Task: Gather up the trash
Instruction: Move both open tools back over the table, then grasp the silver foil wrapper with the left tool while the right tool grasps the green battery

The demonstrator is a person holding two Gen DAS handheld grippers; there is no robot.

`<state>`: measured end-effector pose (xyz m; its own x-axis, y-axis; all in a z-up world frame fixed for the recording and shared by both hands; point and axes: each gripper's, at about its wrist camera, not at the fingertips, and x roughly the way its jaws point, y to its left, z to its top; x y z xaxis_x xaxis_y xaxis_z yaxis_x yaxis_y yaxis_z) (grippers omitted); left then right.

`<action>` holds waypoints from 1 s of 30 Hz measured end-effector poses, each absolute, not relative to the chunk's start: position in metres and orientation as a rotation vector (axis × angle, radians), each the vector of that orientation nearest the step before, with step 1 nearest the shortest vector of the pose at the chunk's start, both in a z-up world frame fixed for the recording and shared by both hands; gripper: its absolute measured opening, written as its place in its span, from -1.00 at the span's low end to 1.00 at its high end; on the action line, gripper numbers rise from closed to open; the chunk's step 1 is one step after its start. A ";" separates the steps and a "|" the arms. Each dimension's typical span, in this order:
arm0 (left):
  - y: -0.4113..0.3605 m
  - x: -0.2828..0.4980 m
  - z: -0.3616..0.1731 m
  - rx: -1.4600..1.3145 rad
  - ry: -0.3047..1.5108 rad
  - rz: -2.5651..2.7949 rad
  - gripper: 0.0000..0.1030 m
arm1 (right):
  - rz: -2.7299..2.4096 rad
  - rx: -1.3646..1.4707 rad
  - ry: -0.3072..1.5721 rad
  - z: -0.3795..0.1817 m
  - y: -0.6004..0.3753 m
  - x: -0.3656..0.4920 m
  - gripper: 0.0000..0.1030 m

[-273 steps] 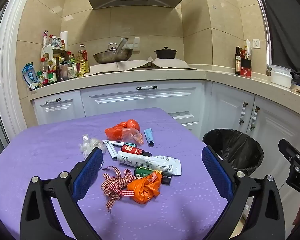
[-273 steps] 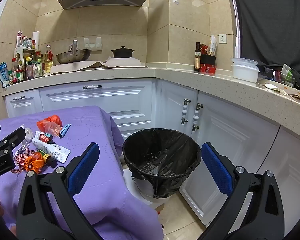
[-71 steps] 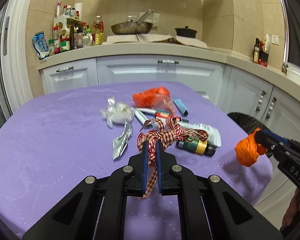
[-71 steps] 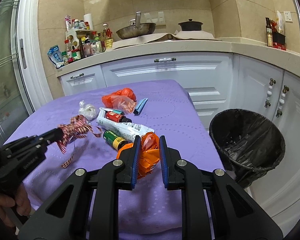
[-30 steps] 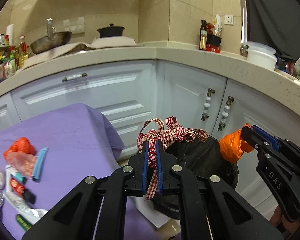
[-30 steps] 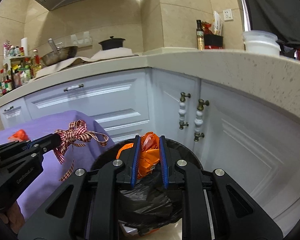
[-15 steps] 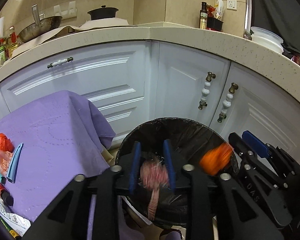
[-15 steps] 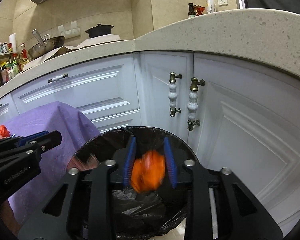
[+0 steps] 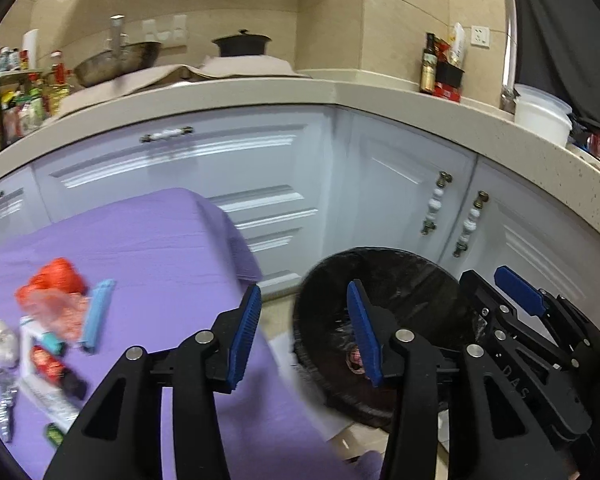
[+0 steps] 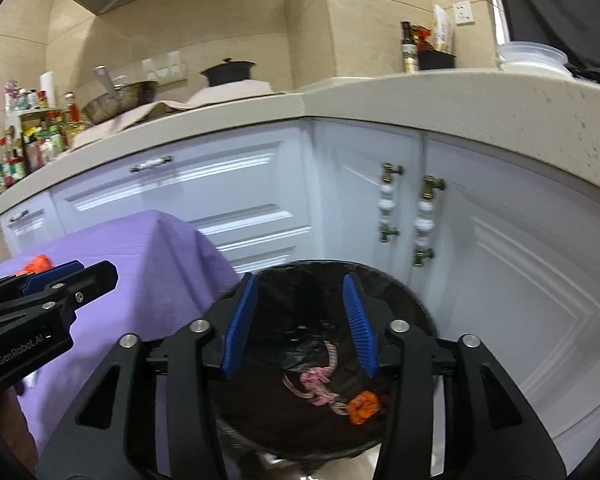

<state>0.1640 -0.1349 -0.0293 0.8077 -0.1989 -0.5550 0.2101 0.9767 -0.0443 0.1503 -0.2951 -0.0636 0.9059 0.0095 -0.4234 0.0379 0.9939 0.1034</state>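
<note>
The black-lined trash bin stands on the floor below the corner cabinets. Inside it lie the red checked ribbon and the orange bag. My right gripper hangs over the bin, its jaws opening with nothing between them. My left gripper is over the table's edge beside the bin, jaws also opening and empty. On the purple table remain a red-orange bag, a blue tube, a small dark bottle, a white pack and a foil strip.
White cabinets with knobbed doors back the bin closely. The beige counter carries a pan, a black pot, bottles and a white tub. My right gripper shows at the right of the left wrist view.
Both grippers let go: the ribbon and the orange bag dropped into the bin. The jaws have spread wider, and the left view has swung back left toward the table.
</note>
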 end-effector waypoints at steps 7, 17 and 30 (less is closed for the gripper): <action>-0.062 0.132 -0.020 0.000 0.565 -0.087 0.02 | 0.138 0.124 0.436 -0.049 -0.237 0.131 -0.12; 0.038 0.085 -0.026 -0.025 0.573 0.119 0.03 | 0.357 0.081 0.477 -0.051 -0.135 0.098 -0.12; 0.111 0.049 -0.056 -0.077 0.653 0.231 0.11 | 0.478 -0.026 0.588 -0.077 -0.061 0.081 -0.12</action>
